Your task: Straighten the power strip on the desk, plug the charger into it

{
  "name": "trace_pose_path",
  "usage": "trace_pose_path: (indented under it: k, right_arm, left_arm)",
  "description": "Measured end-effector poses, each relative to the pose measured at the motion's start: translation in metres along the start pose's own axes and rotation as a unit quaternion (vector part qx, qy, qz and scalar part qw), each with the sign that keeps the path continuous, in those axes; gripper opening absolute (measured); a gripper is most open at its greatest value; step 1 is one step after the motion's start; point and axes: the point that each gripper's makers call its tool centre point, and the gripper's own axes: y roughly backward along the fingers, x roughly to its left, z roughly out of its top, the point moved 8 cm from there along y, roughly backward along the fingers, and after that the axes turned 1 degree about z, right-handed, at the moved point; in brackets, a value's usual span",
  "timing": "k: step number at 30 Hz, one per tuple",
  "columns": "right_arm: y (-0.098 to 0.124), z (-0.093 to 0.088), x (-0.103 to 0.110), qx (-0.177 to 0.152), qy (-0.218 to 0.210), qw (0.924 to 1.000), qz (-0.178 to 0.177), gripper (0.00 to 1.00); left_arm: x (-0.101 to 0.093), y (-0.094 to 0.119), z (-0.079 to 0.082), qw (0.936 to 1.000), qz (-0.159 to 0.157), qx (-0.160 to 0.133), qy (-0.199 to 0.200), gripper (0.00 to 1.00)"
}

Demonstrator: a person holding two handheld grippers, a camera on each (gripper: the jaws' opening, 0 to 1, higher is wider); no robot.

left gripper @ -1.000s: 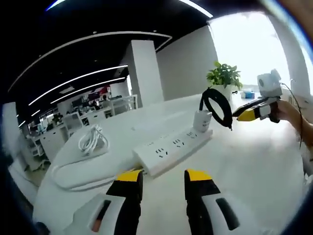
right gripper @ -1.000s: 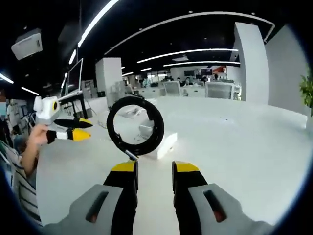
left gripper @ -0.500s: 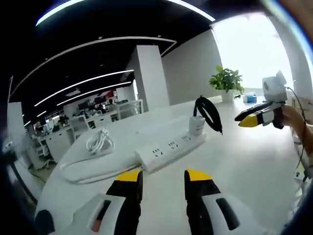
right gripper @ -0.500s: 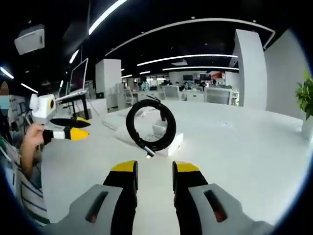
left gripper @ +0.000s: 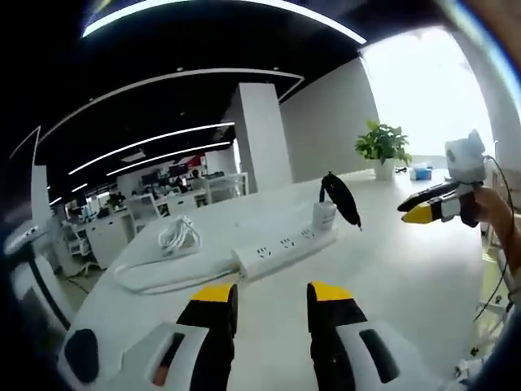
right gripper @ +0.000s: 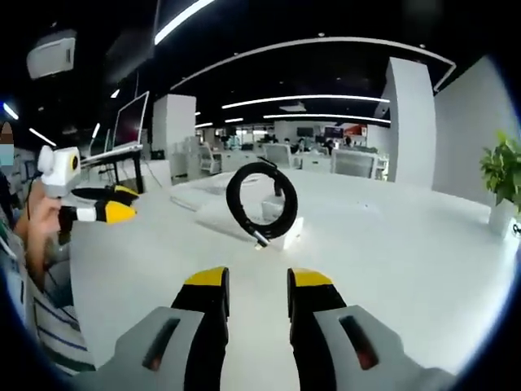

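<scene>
A white power strip [left gripper: 281,249] lies across the white desk [left gripper: 391,277] ahead of my left gripper [left gripper: 271,298], which is open with nothing between its jaws. A white charger [left gripper: 324,216] stands in the strip's far end, and its black coiled cable [left gripper: 342,199] rises from it. My right gripper [left gripper: 430,207] hovers to the right, apart from the charger. In the right gripper view the cable coil [right gripper: 261,201] and the charger [right gripper: 273,213] sit mid-desk, well beyond my open right gripper [right gripper: 256,283]. My left gripper [right gripper: 101,208] shows at the left edge.
The strip's bundled white cord [left gripper: 181,235] rests on a white pad [left gripper: 159,267] left of the strip. A potted plant [left gripper: 383,145] stands at the desk's far edge. A monitor [right gripper: 130,122] rises behind the left gripper. A person's hand [right gripper: 39,221] holds that gripper.
Both views have drawn back from the strip, so strip, charger and cable look smaller and farther. The charger has stayed in the strip. Both grippers have stayed open.
</scene>
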Motion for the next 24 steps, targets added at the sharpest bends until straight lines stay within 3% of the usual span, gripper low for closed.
trace_pose_path:
  k: [24]
  right_arm:
    - [0.036, -0.018, 0.026, 0.001, -0.001, 0.9995, -0.031, 0.29]
  left_arm:
    - [-0.018, 0.040, -0.011, 0.9997, 0.018, -0.006, 0.015, 0.35]
